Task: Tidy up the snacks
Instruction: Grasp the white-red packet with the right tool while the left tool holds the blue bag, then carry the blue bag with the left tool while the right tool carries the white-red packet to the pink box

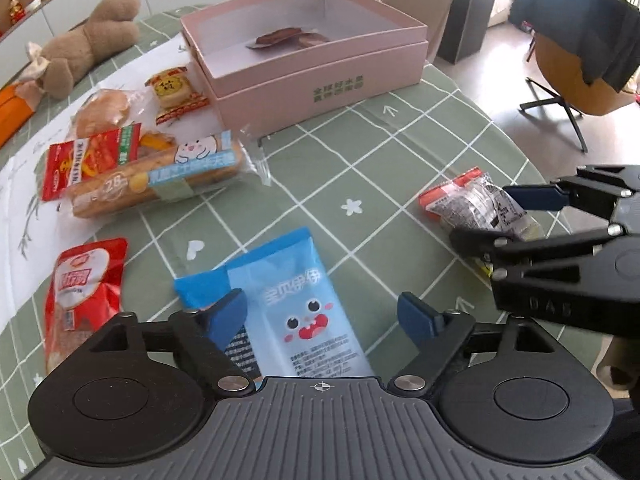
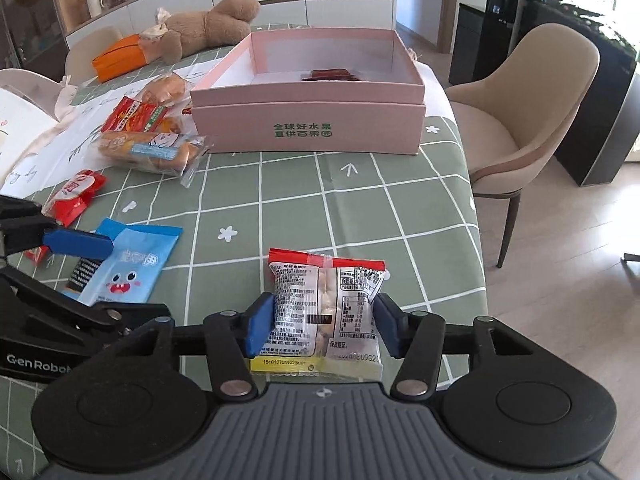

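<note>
My right tool (image 2: 324, 326) tilts down, pinching the clear snack packet (image 2: 326, 304) on the desk (image 2: 360, 208), red end toward the pink box (image 2: 308, 128). My left tool (image 1: 320, 316) spreads over the blue packet (image 1: 296, 304).

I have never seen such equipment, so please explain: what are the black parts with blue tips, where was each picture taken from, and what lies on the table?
There is no robot here. A person holds a two-finger gripper in each hand, and a camera on each gripper looks forward along its fingers. One picture comes from the left gripper, the other from the right gripper.

The table has a green checked cloth. On it stand a pink box with one dark snack inside, a plush toy, and several wrapped snacks.

The left gripper is open over a blue snack packet. The pads of the right gripper touch the sides of a clear, red-topped packet, which seems to be gripped, though it rests on the table.
</note>
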`<state>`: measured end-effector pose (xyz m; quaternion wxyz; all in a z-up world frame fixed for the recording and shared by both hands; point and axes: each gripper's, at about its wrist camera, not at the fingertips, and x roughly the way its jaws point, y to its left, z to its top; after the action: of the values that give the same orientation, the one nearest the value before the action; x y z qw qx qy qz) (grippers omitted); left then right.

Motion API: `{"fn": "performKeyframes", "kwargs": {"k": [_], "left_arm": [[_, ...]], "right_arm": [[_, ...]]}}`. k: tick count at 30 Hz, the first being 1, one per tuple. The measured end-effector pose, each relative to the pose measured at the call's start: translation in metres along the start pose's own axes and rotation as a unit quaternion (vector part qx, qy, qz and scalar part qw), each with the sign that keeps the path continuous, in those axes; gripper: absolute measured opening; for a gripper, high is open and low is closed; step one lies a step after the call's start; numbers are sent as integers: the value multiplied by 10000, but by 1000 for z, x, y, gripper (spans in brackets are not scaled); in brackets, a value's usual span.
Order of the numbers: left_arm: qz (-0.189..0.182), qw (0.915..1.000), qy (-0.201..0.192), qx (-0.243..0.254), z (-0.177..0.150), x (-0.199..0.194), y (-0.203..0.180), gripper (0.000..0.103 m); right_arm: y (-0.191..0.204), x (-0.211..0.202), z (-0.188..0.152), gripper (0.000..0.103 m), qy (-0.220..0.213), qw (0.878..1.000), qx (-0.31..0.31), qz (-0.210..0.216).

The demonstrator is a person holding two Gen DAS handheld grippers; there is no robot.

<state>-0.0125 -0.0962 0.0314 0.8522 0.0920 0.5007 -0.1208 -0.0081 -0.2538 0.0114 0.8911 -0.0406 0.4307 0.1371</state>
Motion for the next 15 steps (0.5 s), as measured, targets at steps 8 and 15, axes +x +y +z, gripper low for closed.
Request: {"fn": "performKeyframes", "kwargs": {"k": [8,15], "left_arm": [[246,9966,-255,-746,-11,-16,39,77],[-135,9834,-159,-1804,-18,-17,77,77]], "right_arm": [[0,-1,-4,63,-4,9999,-128,-46],[2,-1,-9,73,-83,9998,-165,-19]]}}
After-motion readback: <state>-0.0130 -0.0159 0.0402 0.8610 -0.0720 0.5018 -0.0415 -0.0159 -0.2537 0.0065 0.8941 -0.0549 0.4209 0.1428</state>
